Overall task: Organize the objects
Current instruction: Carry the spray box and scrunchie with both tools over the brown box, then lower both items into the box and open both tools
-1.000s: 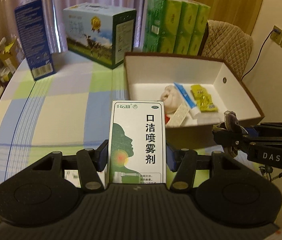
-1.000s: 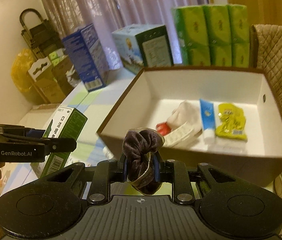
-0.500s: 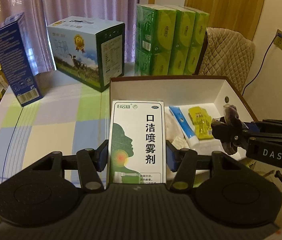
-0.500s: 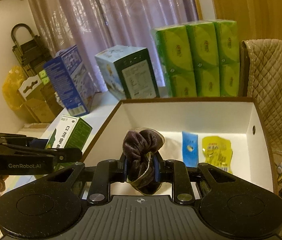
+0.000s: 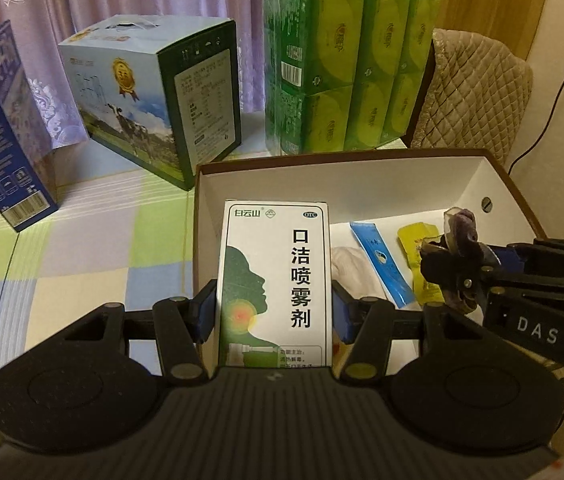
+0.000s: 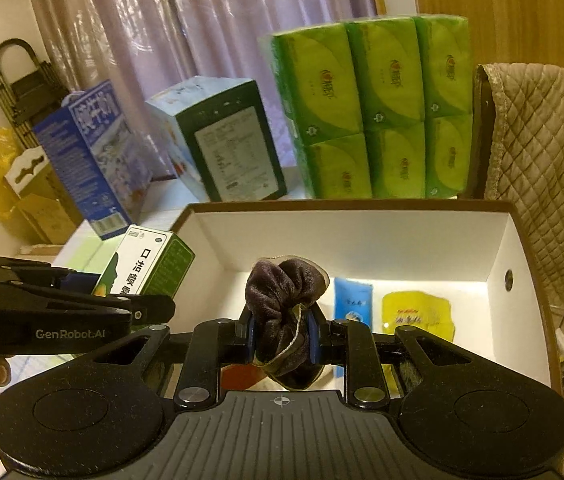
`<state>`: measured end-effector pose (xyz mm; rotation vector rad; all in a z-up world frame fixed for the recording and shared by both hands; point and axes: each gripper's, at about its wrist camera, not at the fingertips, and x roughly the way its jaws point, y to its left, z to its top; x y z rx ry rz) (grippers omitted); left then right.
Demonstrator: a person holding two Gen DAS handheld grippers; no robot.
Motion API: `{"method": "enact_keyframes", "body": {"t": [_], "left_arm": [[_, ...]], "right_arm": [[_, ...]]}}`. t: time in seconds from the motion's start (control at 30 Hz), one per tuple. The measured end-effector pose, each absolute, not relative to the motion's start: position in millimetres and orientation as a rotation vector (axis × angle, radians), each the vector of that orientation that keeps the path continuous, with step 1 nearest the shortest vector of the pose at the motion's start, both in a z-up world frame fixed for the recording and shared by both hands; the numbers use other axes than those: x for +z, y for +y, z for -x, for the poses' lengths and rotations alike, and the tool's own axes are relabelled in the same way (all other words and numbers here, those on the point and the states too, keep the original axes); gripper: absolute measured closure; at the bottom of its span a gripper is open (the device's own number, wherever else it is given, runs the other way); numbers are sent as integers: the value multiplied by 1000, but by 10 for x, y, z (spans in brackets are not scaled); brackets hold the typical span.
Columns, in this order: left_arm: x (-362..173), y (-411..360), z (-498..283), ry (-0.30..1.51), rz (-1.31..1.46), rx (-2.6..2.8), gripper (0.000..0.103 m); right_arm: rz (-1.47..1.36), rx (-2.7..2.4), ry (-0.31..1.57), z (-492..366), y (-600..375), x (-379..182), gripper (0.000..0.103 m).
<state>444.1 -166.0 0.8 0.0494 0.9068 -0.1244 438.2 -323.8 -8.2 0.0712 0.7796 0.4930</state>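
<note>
— Velvet scrunchie (image 6: 286, 320) pinched tight in the right gripper (image 6: 281, 338), spray carton (image 5: 276, 284) clamped upright in the left gripper (image 5: 274, 314); both hang over the open box (image 5: 362, 184).

— Drop-off step, then?

— Looks so. Lower, release into bare floor; blue tube (image 5: 382, 264), yellow sachet (image 5: 418, 264) and white cloth (image 5: 356, 270) crowd the middle.

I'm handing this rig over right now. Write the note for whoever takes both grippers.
Left gripper: shut on the white-and-green spray box, held upright over the storage box's left end.
Right gripper: shut on the dark velvet scrunchie, over the box's near side.
Already inside: blue sachet, yellow packet, white cloth.
Left: lower and release both held items into the box.
</note>
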Motion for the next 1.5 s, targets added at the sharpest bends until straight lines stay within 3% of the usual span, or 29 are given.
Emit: {"method": "enact_keyframes", "body": {"t": [1.0, 1.13, 1.4, 1.5], "left_arm": [[-505, -1867, -5179, 994, -96, -132, 51], [-476, -1875, -5193, 985, -98, -137, 40], [-441, -1862, -5136, 976, -100, -146, 36], [-412, -1844, -5088, 971, -92, -147, 31]], "right_arm": [[-33, 391, 835, -5032, -3332, -424, 82], [-35, 390, 834, -5036, -3338, -430, 82], [-54, 388, 817, -5046, -3363, -409, 82], [-80, 390, 792, -5037, -3381, -375, 75]]}}
